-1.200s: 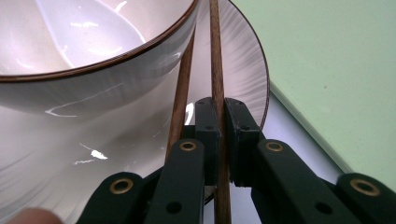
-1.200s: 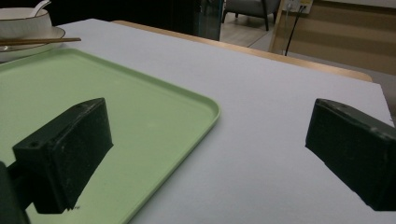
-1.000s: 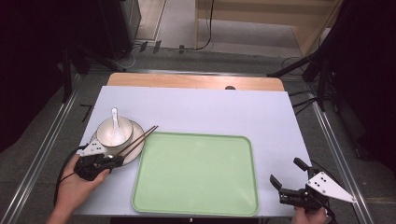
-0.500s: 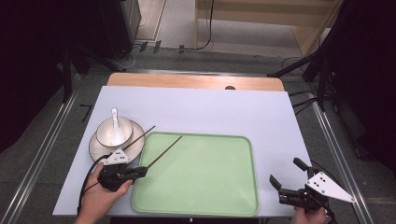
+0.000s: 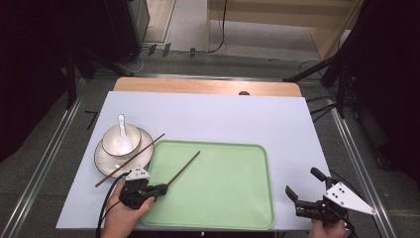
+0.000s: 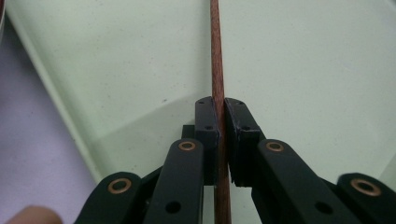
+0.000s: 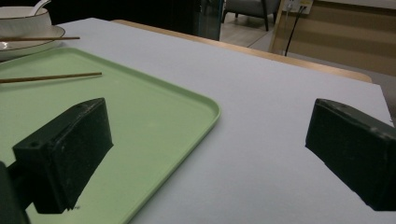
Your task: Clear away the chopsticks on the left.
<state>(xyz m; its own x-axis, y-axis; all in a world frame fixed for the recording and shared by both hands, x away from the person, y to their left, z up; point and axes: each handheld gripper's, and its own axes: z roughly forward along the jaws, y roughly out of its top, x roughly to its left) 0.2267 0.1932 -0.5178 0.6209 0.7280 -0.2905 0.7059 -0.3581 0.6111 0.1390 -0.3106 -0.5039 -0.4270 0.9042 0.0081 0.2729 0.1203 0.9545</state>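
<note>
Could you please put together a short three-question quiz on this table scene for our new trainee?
1. True or false: the left gripper is shut on a chopstick.
2. Where does the other chopstick lie? A) flat inside the tray B) across the plate's rim beside the bowl C) between the right gripper's jaws
3. Fill in: the white spoon sits in the ____.

Key:
1. True; its pads pinch the held stick over the green tray.
2. B; it rests on the plate, while the right gripper stands open and empty.
3. Bowl.
</note>
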